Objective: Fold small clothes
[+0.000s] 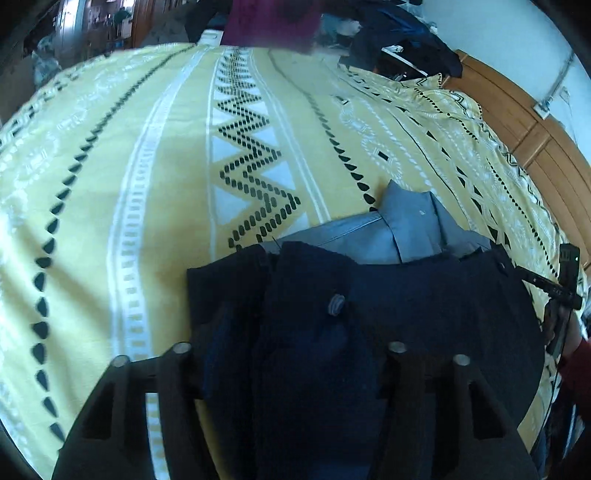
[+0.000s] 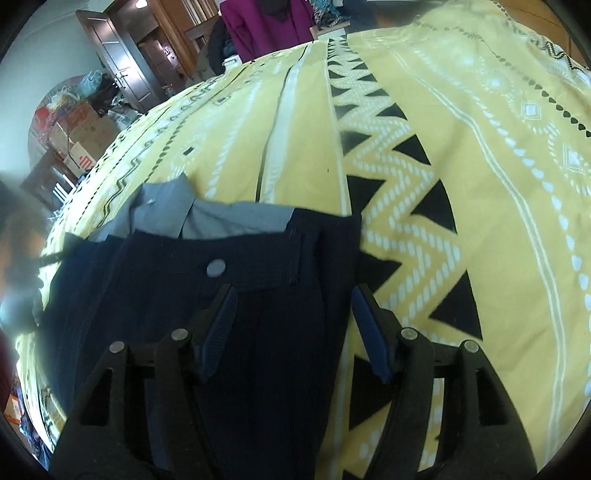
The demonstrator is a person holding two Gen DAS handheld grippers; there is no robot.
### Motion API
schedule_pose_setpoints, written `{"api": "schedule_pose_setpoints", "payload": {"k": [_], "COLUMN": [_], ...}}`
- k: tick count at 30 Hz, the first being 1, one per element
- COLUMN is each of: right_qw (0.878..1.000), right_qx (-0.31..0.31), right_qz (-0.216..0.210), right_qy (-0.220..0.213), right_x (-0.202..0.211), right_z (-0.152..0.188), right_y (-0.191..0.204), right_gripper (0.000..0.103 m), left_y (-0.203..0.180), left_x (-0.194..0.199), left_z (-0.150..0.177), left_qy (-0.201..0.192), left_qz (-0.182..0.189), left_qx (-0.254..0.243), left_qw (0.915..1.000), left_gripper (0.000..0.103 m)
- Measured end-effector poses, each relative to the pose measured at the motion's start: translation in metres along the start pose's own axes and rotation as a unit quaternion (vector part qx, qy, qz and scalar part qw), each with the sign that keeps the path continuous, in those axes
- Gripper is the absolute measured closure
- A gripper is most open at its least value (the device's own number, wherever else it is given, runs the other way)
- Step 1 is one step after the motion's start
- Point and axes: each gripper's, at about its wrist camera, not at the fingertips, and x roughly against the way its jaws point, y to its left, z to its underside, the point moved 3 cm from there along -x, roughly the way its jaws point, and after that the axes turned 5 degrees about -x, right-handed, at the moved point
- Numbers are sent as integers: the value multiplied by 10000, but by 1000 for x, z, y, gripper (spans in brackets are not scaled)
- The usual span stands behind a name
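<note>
A dark navy garment (image 1: 406, 302) with a grey button (image 1: 336, 304) at its waistband lies flat on the yellow patterned bedspread (image 1: 147, 147). A folded grey garment (image 1: 406, 229) pokes out from under its far edge. My left gripper (image 1: 295, 321) stands open low over the navy cloth, its dark fingers hard to tell from the fabric. In the right wrist view my right gripper (image 2: 295, 321) is open, its blue pads (image 2: 221, 325) straddling the right side of the navy garment (image 2: 184, 295), just below the button (image 2: 216, 267). The grey garment (image 2: 221, 218) shows beyond.
A person in a magenta top (image 2: 266, 26) stands at the bed's far side. Dark clothes are piled (image 1: 406, 44) at the far corner by the wooden headboard (image 1: 535, 147). Cardboard boxes (image 2: 85, 136) and a door (image 2: 118, 66) lie past the left edge.
</note>
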Motion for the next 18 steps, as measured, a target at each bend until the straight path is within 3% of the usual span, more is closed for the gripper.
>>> {"api": "schedule_pose_setpoints", "payload": {"k": [2,6,12,16,18], "right_qw": [10000,9999,9964,9977,9982], "right_qx": [16,60,472,620,515], "right_qz": [48,97,471,270,174], "right_qy": [9,95,-529,50,238], "right_x": [-6,-16,5,-24,-35], "right_z": [-1,-1,-11,-12,-12], "right_y": [0,-1,14,19,16], "right_gripper": [39,42,42,44,57], "left_y": [-3,-5,-6,-4,-4], "left_x": [-11,-11,-12,-13,-13], "left_z": [3,5,6,9,10], "left_qy": [69,-39,-47,-72,-79], "left_qz": [36,45,24,61,70], "left_qx": [-60,-74,-126,-79,-77], "left_qw": [10000,10000,9999,9999,9999], "left_gripper": [60,62,62,62,62]}}
